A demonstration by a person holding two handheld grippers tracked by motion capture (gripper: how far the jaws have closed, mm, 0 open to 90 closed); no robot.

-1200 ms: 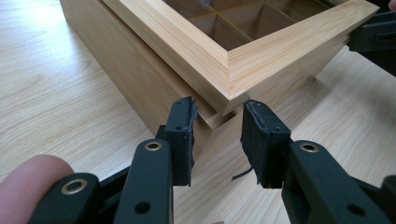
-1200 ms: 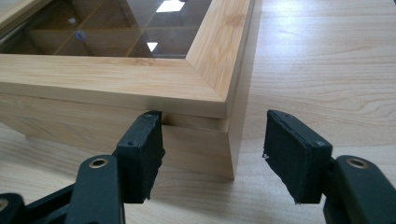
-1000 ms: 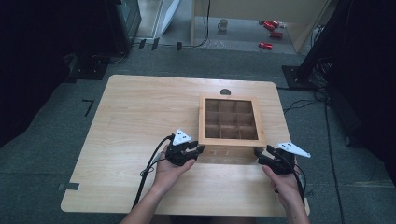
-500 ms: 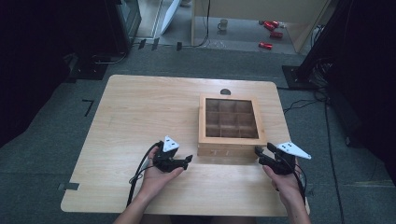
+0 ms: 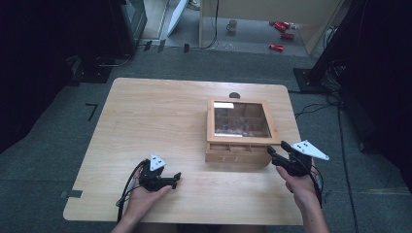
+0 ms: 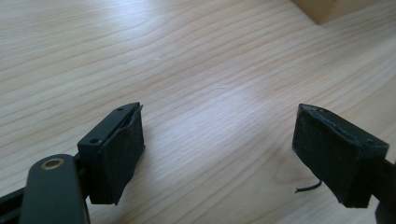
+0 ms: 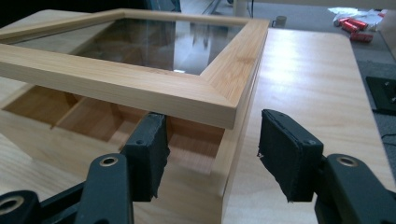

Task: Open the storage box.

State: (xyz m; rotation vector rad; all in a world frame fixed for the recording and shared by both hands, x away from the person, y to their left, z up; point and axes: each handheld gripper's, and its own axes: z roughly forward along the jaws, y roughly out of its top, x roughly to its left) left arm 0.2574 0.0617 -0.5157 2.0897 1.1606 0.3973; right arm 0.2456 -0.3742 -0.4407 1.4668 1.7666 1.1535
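Left gripper (image 5: 176,177) now clear of box (image 5: 241,131)

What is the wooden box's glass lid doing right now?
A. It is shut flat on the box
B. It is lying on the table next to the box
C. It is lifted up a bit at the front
C: in the right gripper view the glass lid stands above the wooden box, with a gap showing the compartments beneath.
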